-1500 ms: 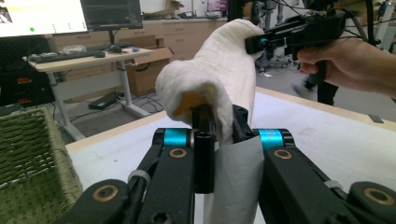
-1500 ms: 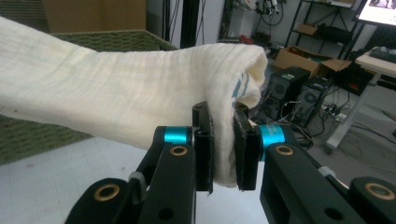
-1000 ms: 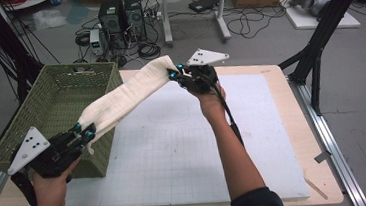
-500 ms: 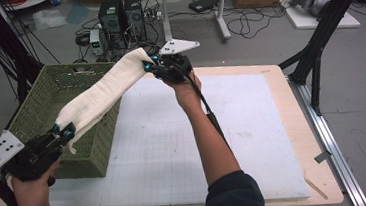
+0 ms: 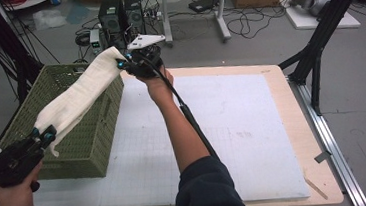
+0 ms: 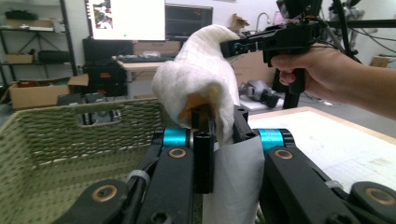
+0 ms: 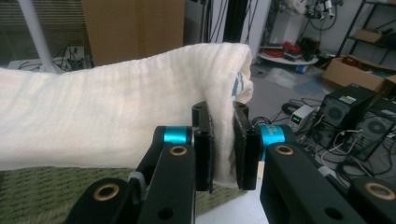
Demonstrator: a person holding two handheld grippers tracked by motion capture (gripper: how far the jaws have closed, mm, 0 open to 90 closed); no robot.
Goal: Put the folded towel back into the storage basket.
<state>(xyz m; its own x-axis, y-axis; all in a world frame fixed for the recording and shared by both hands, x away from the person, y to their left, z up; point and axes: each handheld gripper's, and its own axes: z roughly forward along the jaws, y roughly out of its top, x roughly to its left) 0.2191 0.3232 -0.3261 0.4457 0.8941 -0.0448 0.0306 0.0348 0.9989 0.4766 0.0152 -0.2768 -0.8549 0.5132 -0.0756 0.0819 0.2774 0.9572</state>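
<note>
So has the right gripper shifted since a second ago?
Yes. The right gripper, shut on the towel, has moved left across the table's far edge to the green basket's far corner.

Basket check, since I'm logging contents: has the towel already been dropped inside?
No, the towel hangs stretched above the basket between both grippers.

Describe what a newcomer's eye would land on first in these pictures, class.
First, the cream towel, stretched like a sagging bridge above the green woven basket at the table's left side. The left gripper pinches its near end and the right gripper its far end, over the basket's far corner. Beyond the white mat, cables and computer towers clutter the floor.
</note>
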